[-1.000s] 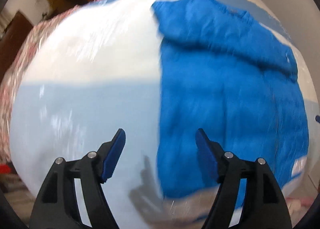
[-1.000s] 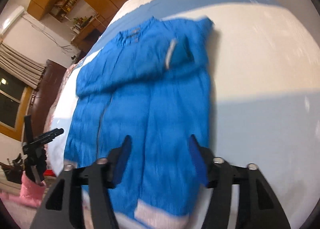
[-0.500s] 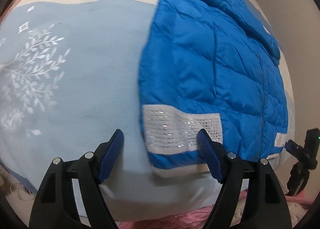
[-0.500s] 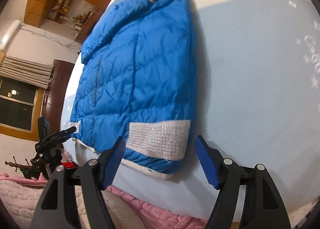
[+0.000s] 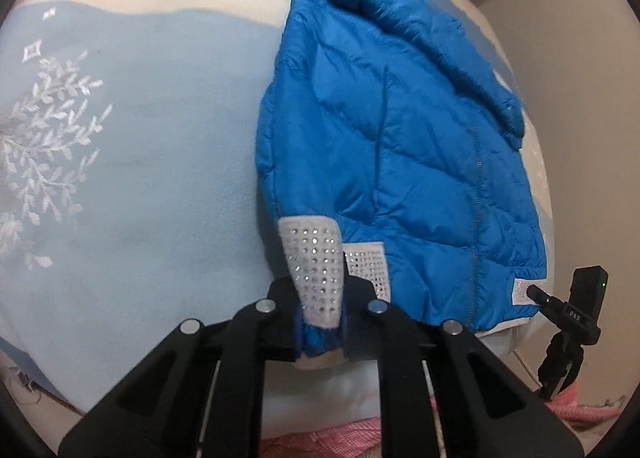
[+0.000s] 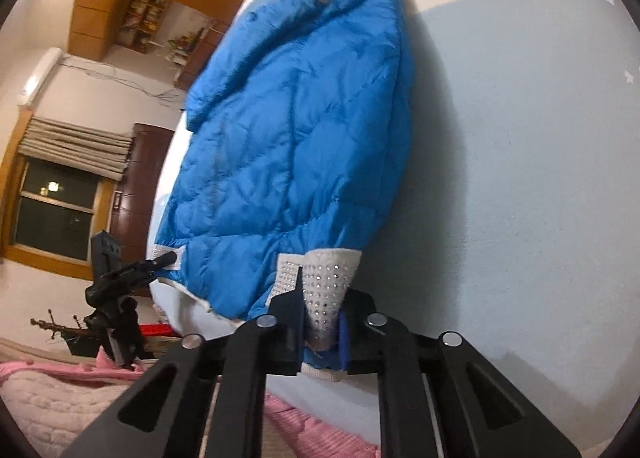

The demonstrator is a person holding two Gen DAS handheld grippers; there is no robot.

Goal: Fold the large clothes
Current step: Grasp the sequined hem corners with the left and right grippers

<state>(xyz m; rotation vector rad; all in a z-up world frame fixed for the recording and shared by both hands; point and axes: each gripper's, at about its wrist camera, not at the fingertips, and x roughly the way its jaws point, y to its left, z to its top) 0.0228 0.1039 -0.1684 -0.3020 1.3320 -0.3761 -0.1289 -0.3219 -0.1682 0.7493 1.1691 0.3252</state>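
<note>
A blue quilted jacket (image 5: 400, 158) lies flat on the bed, collar far, hem near. Its hem carries a white studded band (image 5: 316, 270). In the left wrist view my left gripper (image 5: 320, 298) is closing its jaws on the hem's left corner; the band is pinched and bunched up between the pads. In the right wrist view the same jacket (image 6: 288, 138) stretches away, and my right gripper (image 6: 322, 310) is closing on the right hem corner, with the studded band (image 6: 328, 278) gathered between its fingers.
The jacket rests on a pale blue bedspread (image 5: 140, 178) with white leaf print, which also fills the right side (image 6: 520, 178). A black camera on a small tripod (image 5: 576, 310) stands by the hem's far corner. Pink blankets (image 6: 40, 390) lie below the bed edge.
Both grippers dropped toward the jacket's hem with jaws wide, then closed on its two corners. The studded band, flat before, is now bunched between each pair of pads.
</note>
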